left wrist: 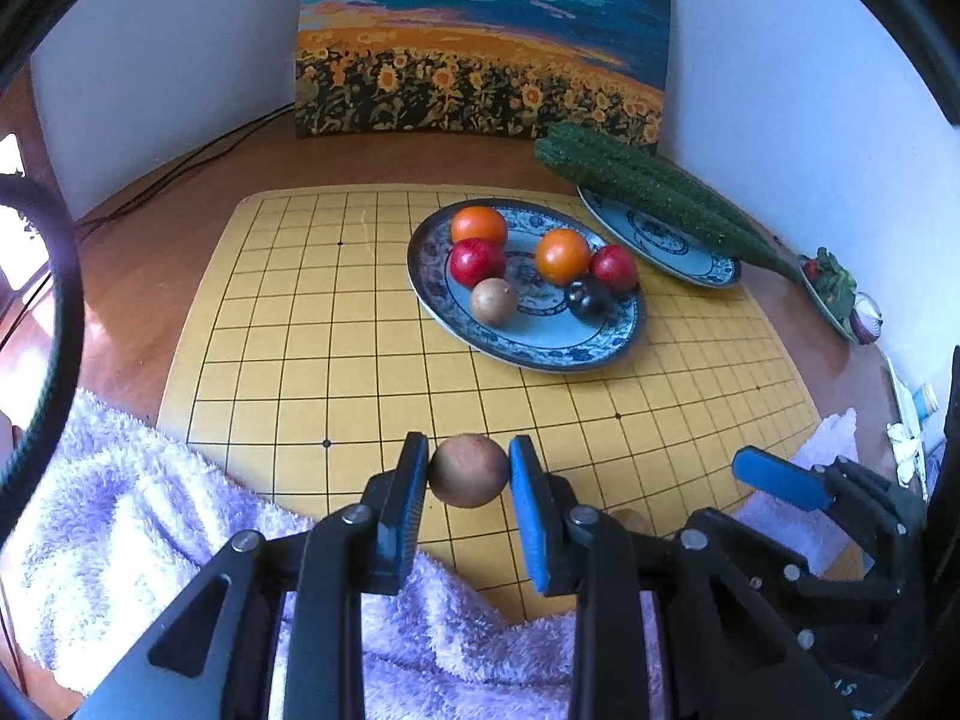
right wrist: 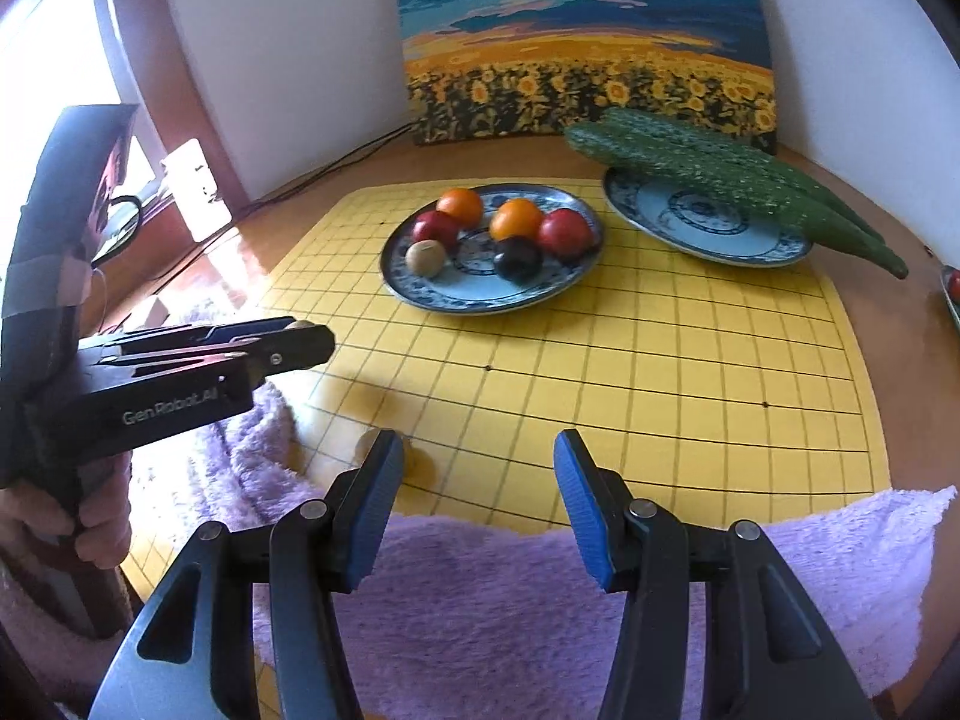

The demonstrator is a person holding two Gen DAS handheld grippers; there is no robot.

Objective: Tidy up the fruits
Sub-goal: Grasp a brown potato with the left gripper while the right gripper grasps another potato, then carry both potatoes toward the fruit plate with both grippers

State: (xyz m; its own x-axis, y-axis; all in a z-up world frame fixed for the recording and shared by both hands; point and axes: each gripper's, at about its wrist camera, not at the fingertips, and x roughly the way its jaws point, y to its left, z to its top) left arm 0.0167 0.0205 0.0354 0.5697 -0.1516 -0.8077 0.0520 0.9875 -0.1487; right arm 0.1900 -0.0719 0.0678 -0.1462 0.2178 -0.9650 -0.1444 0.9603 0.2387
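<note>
My left gripper point(left wrist: 468, 443) is shut on a round brown fruit point(left wrist: 468, 474), held just above the yellow grid board point(left wrist: 336, 324). Further back on the board, a blue patterned plate point(left wrist: 540, 342) holds two orange fruits, two red ones, a tan one and a dark one. In the right wrist view my right gripper point(right wrist: 477, 438) stands open with nothing between its pads. A tan fruit point(right wrist: 363, 447) lies on the board, half hidden behind its left finger. The left gripper point(right wrist: 300, 339) shows there from the side, left of the fruit plate point(right wrist: 474, 294).
A second blue plate point(right wrist: 708, 234) at the back right carries long green cucumbers point(right wrist: 720, 180). A purple towel point(right wrist: 510, 600) covers the board's near edge. A sunflower painting point(right wrist: 588, 48) leans on the wall. A person's hand point(right wrist: 102, 534) holds the left gripper.
</note>
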